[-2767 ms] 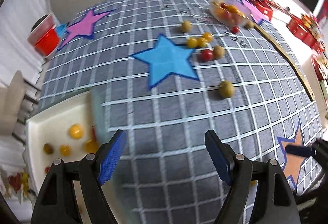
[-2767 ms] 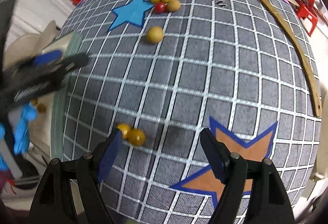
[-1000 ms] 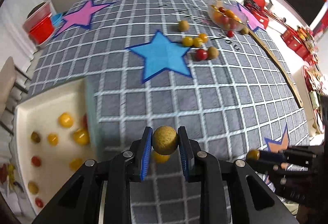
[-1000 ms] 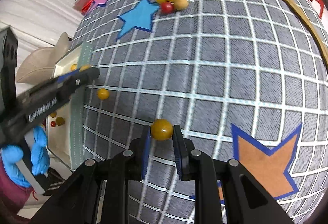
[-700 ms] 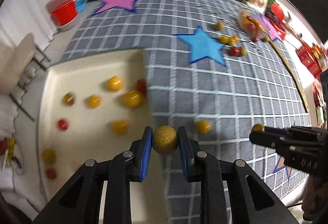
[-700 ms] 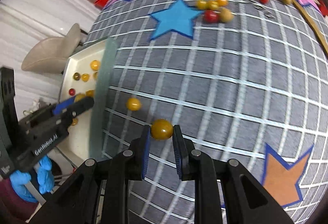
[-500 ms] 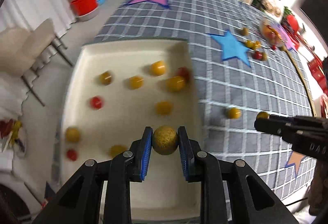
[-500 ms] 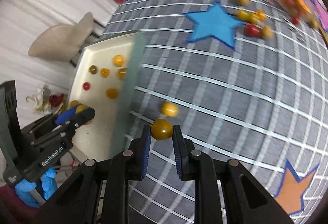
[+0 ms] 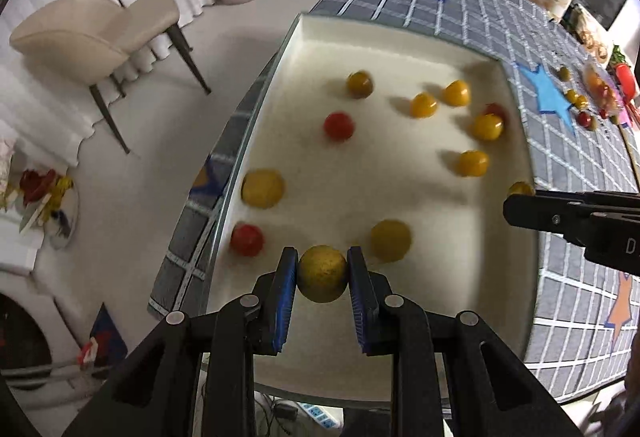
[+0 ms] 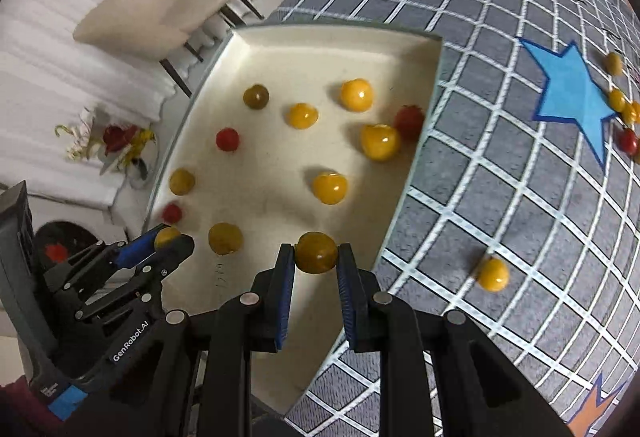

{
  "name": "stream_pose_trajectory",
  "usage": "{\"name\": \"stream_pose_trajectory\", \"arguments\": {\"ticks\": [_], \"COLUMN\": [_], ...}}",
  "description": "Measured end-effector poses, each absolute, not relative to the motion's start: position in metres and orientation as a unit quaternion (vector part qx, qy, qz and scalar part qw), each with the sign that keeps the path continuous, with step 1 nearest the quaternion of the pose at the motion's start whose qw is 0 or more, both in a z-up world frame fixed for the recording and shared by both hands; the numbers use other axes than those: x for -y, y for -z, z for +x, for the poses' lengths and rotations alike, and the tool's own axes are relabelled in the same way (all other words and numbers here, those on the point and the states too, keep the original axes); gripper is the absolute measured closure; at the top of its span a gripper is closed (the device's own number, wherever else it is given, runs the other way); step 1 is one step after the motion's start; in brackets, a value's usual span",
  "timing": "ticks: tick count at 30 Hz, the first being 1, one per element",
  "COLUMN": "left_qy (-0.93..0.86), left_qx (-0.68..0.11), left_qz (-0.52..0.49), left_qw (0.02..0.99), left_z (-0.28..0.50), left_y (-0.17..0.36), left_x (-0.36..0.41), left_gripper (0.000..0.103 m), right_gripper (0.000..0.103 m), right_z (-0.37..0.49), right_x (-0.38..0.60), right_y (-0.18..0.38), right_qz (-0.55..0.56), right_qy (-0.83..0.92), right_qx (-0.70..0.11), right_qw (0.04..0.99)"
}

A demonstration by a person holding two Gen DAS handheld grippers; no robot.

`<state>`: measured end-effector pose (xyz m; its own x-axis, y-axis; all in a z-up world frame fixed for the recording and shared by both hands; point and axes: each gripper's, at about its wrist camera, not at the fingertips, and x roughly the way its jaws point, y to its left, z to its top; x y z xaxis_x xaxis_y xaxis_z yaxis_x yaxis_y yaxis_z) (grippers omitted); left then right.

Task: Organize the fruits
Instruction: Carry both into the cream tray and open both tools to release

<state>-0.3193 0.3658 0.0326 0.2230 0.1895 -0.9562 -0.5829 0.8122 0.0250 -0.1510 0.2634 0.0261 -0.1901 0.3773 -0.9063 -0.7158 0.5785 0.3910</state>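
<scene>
Fruits: left gripper (image 9: 322, 274) clamps a speckled yellow fruit (image 9: 322, 273); right gripper (image 10: 316, 255) clamps a darker amber fruit (image 10: 316, 252). Both hang over the cream tray (image 10: 320, 37), apparently clear of its floor. Lower each, then release gently to limit rolling. A second ago both were over the tablecloth (image 10: 520, 197).

Cream tray (image 9: 400, 45), yellow and red fruits (image 9: 468, 163), grey white-gridded tablecloth (image 10: 500, 197)

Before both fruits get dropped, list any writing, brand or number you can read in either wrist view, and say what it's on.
"GenRobot.AI": white print on the left claw's black body, seen from the right wrist.
"D": the only visible letter of white print on the right claw's body; the rest is cut off.
Dark handwritten marks on the tray floor: illegible.
Packaging at the table's far end: too small to read.
</scene>
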Motion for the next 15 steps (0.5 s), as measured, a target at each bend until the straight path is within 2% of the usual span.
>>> {"name": "stream_pose_trajectory", "arguments": {"ticks": [15], "left_qy": [-0.253], "left_qx": [-0.584], "left_qz": [-0.188], "left_qw": [0.748], "left_z": [-0.321], "left_y": [-0.014], "left_x": [-0.376], "left_gripper": [0.076], "right_gripper": [0.080], "right_z": [-0.163], "right_x": [-0.294], "right_y": [-0.001], "right_qz": [-0.179], "right_qy": [-0.415], "right_qx": [-0.651], "right_qw": [0.610]}}
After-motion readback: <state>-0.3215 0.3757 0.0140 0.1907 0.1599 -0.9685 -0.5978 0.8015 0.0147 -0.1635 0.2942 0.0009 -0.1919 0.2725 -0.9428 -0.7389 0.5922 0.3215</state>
